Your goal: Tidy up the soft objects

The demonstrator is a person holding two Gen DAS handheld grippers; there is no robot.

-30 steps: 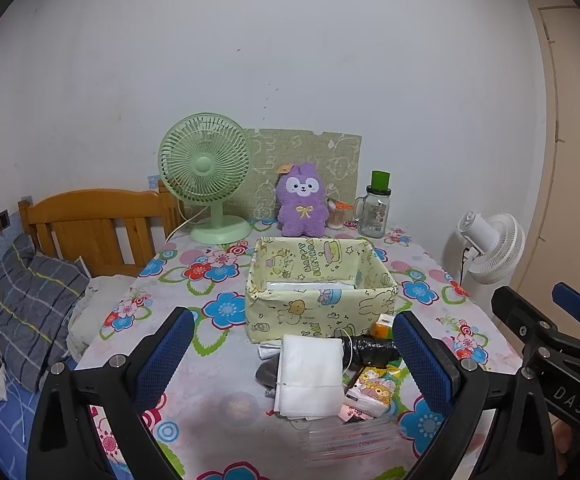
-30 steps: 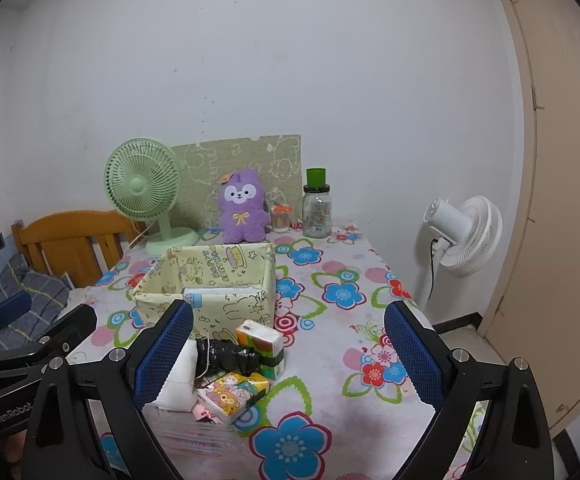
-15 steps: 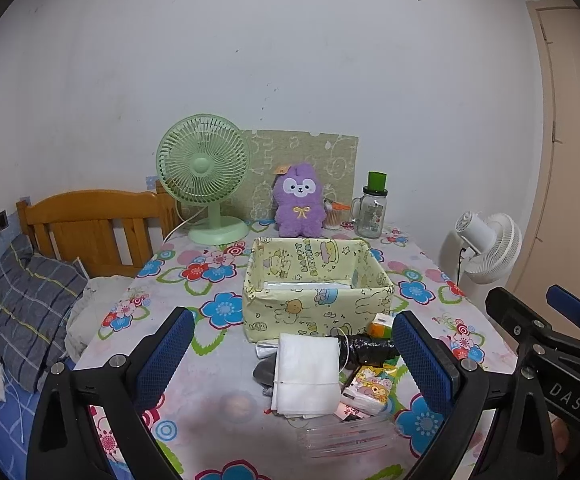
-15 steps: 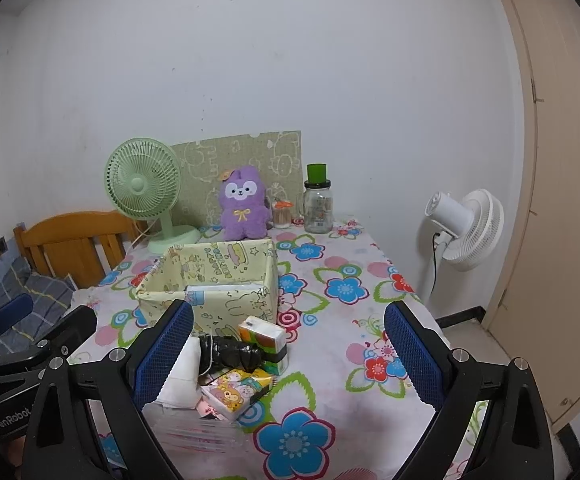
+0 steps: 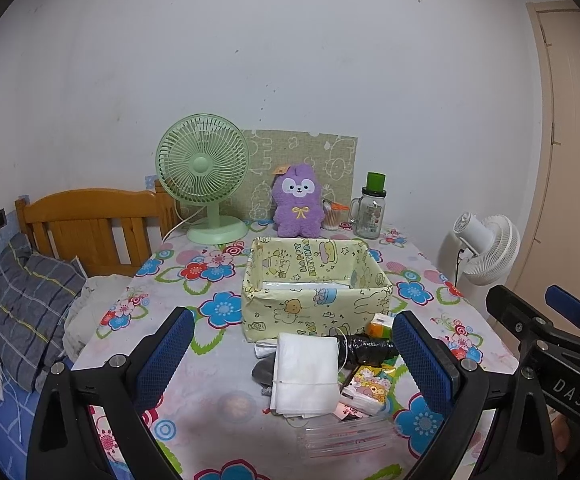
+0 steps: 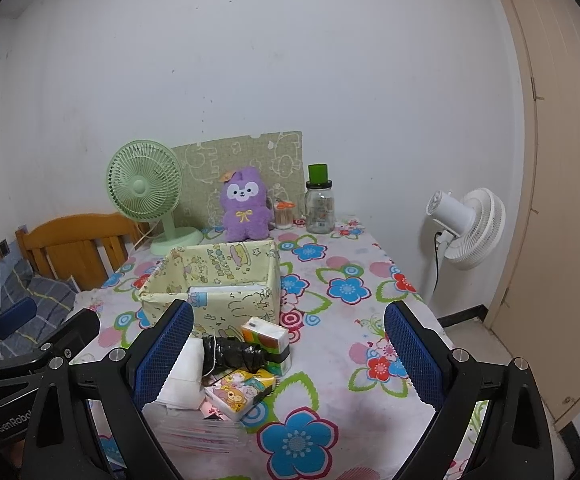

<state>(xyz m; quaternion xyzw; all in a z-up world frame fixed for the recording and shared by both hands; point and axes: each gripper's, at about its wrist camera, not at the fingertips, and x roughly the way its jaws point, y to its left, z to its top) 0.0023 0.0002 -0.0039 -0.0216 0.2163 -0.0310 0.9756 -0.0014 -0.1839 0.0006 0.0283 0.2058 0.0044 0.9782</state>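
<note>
Tissues (image 5: pixel 305 374) and other soft packs lie in a heap on the desk (image 5: pixel 210 360), just in front of the box (image 5: pixel 316 304), which serves as the landmark. A white folded stack sits nearest the box's front left corner; right of it lies a black roll (image 6: pixel 234 354), with an orange-and-green pack (image 6: pixel 268 340) touching the roll close to the box's front right corner. A cartoon-printed pack (image 6: pixel 238 394) rests nearer the cameras than the roll, and a clear plastic sleeve (image 5: pixel 342 436) lies nearest of all. Inside the box a flat white item shows, possibly another pack, though the wall hides most of it. Behind the box stand a plush (image 5: pixel 297 206), a green fan (image 5: pixel 204 176) to its left and a jar (image 5: pixel 370 212) to its right. The left tool (image 5: pixel 290 360) hovers over the heap with its fingers spread wide, holding nothing; the right tool (image 6: pixel 288 354) hangs to the right of the heap, likewise spread and empty. A white fan (image 6: pixel 468 226) stands off the desk, right of the box, and a bed (image 5: pixel 30 300) lies left of it.
</note>
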